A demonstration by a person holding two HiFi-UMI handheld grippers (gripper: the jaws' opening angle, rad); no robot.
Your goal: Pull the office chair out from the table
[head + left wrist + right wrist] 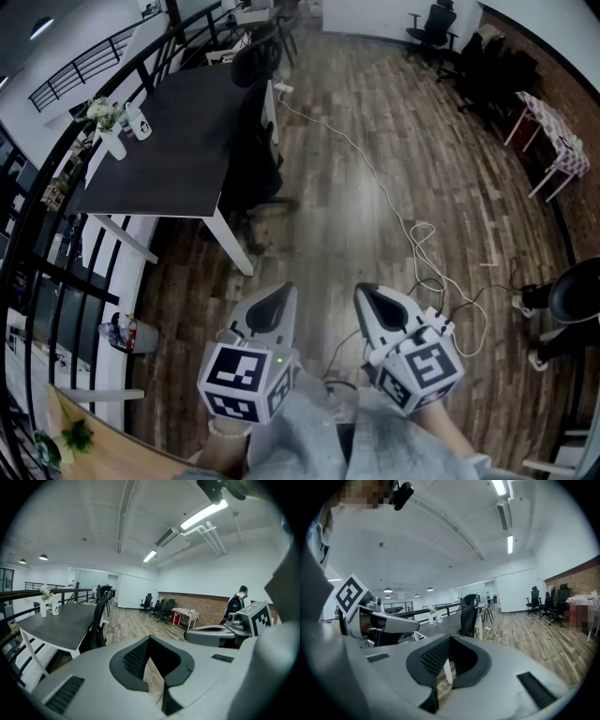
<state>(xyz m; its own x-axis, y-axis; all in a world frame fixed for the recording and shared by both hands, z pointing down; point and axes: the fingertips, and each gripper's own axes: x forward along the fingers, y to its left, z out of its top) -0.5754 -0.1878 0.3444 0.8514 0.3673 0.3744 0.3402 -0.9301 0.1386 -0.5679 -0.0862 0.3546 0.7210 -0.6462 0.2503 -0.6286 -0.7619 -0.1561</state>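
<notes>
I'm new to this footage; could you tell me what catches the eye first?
The left gripper and right gripper, both shut and empty, hang low in the head view. At upper left, a black chair sits tucked against a dark table. A white cable snakes across the floor.

Wood-plank floor (pixel 375 141) throughout, crossed by a white cable (pixel 401 221) trailing from a power strip (pixel 282 89) into loose loops at lower right. Black railing (pixel 66 178) along the left edge; near it, a vase of white flowers (pixel 105 124) just beside a small white bottle (pixel 140 123). Against the far wall, spare black chairs (pixel 433 26). Along the brick wall (pixel 572 94), a small side table (pixel 548 127) under a patterned cloth. At the right edge, a person (pixel 574 300) in dark clothing and pale shoes. Overhead, strip lights (pixel 202 513). At bottom left, a green plant (pixel 77 437).
</notes>
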